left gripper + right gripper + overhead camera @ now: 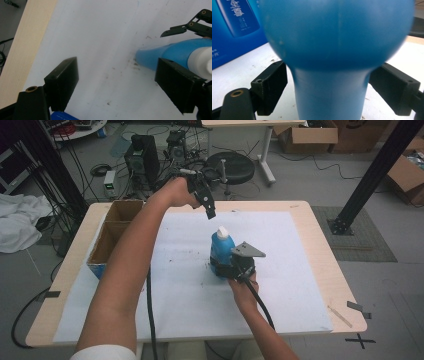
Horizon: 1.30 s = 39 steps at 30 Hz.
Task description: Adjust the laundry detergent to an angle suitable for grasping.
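Standing mid-sheet (175,285): one blue bottle (221,251), seemingly pinched at its narrow base by the right gripper (235,269). Hovering above, spread wide, holding nothing: the left gripper (205,200). Alongside: one box (107,245).

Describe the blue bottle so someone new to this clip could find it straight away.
Start at the white sheet covering the wooden table. Near its middle stands the blue bottle, upright, its base between the right tool's jaws. Its white cap distinguishes it from the open cardboard box at the left edge.
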Available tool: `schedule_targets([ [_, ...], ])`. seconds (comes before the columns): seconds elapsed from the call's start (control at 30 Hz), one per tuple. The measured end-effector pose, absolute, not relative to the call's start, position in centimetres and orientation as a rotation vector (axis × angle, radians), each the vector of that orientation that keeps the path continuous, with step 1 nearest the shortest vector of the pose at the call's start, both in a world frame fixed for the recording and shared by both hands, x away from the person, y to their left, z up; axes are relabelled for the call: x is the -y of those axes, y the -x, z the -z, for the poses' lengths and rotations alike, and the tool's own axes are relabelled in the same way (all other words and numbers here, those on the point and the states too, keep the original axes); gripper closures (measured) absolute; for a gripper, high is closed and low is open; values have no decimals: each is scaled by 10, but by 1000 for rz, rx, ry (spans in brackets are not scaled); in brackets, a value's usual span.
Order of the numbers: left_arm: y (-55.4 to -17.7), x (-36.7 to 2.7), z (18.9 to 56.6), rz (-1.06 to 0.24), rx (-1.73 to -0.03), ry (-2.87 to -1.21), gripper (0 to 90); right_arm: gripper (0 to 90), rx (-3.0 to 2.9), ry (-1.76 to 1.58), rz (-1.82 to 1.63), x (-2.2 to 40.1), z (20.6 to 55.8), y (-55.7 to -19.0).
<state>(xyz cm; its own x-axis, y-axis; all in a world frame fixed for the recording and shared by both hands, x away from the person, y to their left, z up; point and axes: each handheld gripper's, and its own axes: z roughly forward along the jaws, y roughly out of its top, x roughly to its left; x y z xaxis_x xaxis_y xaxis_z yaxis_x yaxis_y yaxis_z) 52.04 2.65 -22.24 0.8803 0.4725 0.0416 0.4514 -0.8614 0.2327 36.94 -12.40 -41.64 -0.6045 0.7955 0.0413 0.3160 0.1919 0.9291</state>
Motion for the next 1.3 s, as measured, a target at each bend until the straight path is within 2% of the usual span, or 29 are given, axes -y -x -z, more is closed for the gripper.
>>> schedule_targets([
  [0.9, -520, -30, 223, -152, -710, -2835, 201, 281, -2025, -1044, -1404, 124, 419, -372],
  [1.07, -519, -29, 223, -151, -703, -2839, 201, 339, -2029, -1036, -1407, 124, 419, -372],
  [1.17, -519, -30, 223, -152, -701, -2836, 201, 413, -2033, -1024, -1402, 124, 418, -371],
  [1.3, -519, -30, 224, -150, -704, -2838, 201, 435, -2021, -1002, -1377, 121, 416, -369],
])
